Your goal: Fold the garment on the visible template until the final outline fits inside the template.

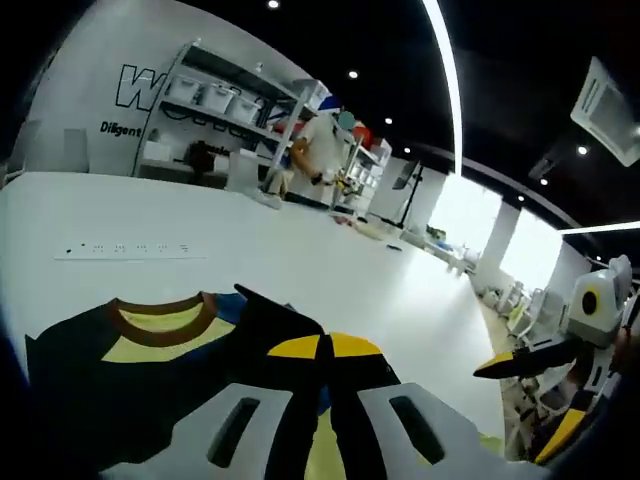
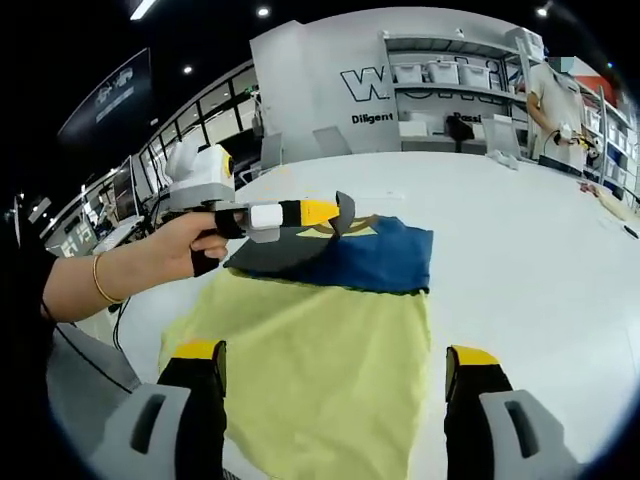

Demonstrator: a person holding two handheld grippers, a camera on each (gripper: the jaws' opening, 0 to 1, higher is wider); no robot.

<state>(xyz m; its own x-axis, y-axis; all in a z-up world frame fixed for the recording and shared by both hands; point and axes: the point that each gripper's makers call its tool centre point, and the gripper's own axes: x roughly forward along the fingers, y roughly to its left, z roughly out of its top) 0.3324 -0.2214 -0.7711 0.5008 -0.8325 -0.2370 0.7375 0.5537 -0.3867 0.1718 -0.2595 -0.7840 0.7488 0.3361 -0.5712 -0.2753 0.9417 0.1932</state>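
two grippers work one garment (image 2: 330,330) lying flat on the white surface (image 2: 520,240). the left gripper (image 2: 340,213) has its jaws clamped on a black sleeve portion at the collar end, lifted over the blue panel. the right gripper (image 2: 335,365) has its jaws spread wide apart, holding nothing, with the yellow panel between and ahead of them. no template outline can be made out. recommended: carry the sleeve inward in a low arc, lay it flat, release only once the edge is straight. containers: storage bins (image 1: 215,97) stand on distant shelving (image 1: 240,120) beyond the left jaws; contents cannot be told.
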